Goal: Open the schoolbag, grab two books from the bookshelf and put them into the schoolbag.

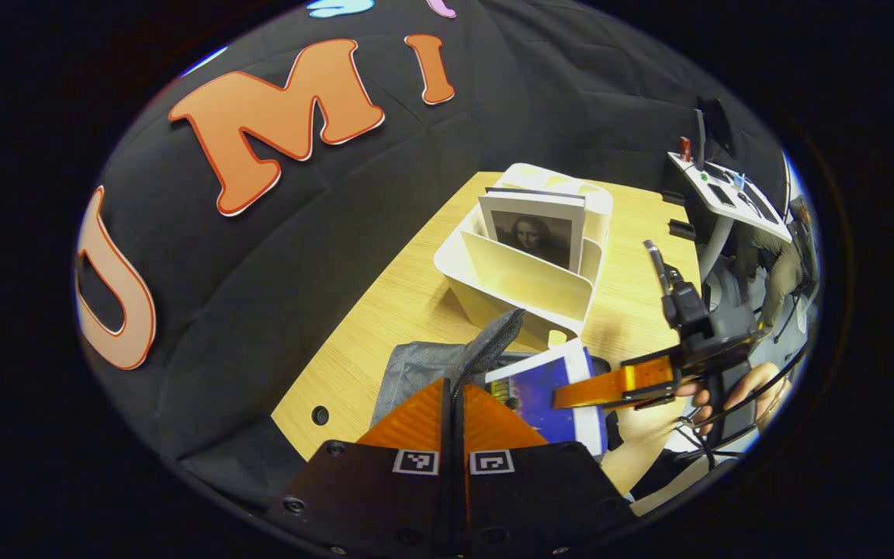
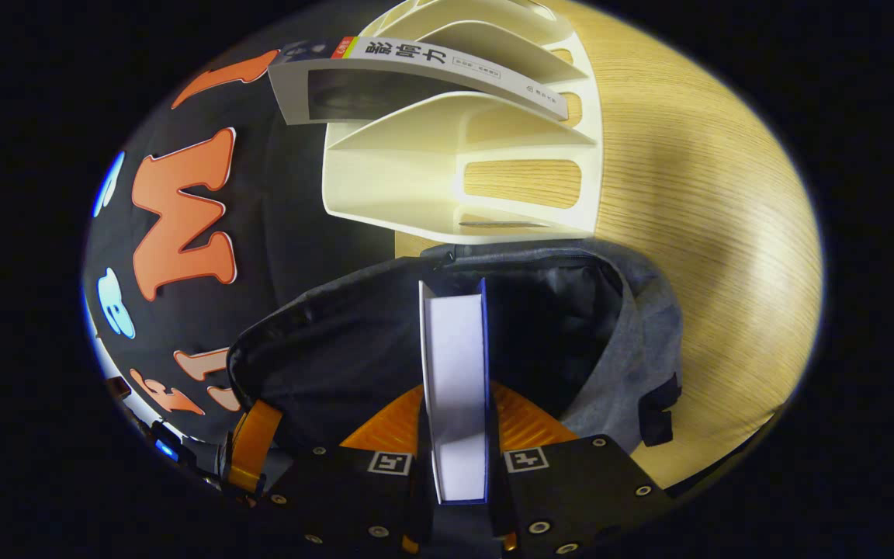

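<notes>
Grey fabric schoolbag point(image 2: 618, 326) sagging soft, left claw point(image 1: 455, 388) pinching its flap point(image 1: 493, 341); right claw point(image 2: 455, 423) gripping stiff blue book point(image 2: 455, 373) by edges, lowering into mouth.

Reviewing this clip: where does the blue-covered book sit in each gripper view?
Left gripper view: blue book, lower centre-right, over the schoolbag.
Right gripper view: blue book, bottom centre, edge-on between the right gripper fingers.
Shared landmark: white bookshelf.

Even indoor lighting, strong fisheye distortion in both of my views.
Glare whitens the tabletop point(image 2: 734, 233) in my right gripper view; straight edges bow toward the rims, and the bookshelf point(image 2: 462, 167) casts soft shadows.
</notes>
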